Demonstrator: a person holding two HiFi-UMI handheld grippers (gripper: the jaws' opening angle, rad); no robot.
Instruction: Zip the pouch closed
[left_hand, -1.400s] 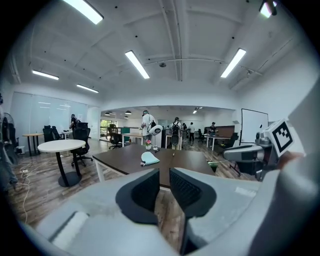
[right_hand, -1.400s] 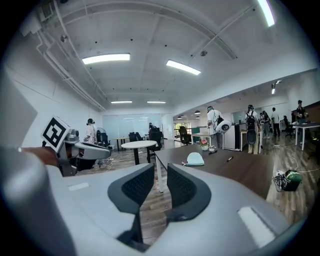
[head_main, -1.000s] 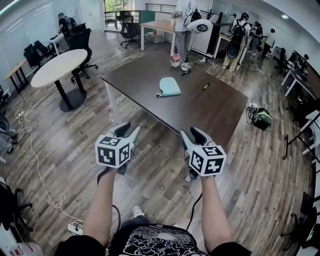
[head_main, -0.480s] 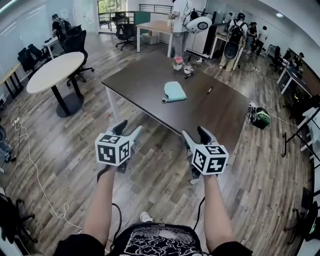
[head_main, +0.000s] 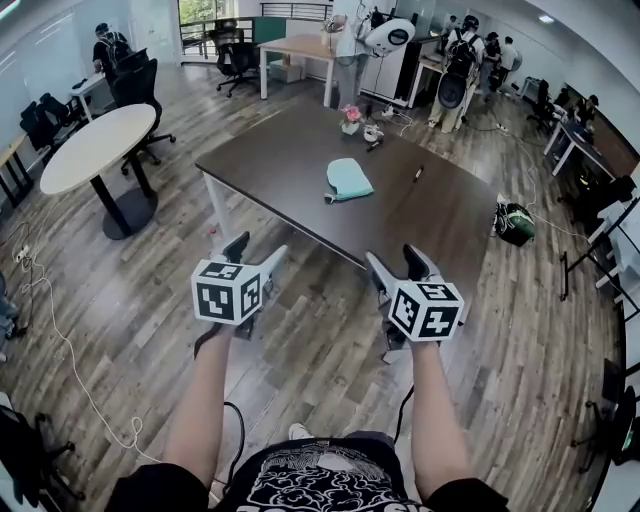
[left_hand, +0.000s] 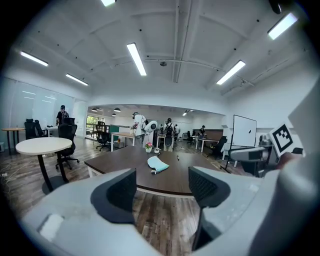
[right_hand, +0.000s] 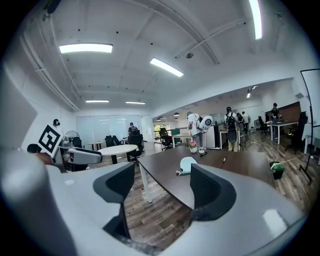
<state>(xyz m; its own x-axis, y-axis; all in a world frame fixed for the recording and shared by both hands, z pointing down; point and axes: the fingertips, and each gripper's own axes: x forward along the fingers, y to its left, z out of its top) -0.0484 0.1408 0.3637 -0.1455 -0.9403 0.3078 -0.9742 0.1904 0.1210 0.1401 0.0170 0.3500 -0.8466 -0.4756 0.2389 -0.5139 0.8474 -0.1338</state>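
Pouch (head_main: 348, 180) lies on the table (head_main: 270, 165), near its middle, well apart from both grippers. Left gripper (head_main: 258, 250) and right gripper (head_main: 392, 258): jaws have just been opening, now spread wide, nothing between them.

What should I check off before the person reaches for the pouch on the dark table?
1. The pouch lies free on the table: ok.
2. Fingers of the left gripper apart, just been opening, nothing between them: ok.
3. Fingers of the right gripper likewise just opening, empty: ok.
4. Both grippers near the pouch: not ok, far short of it.
5. How far the pouch is zipped: cannot tell, too small.
6. The pen apart from the pouch: ok.
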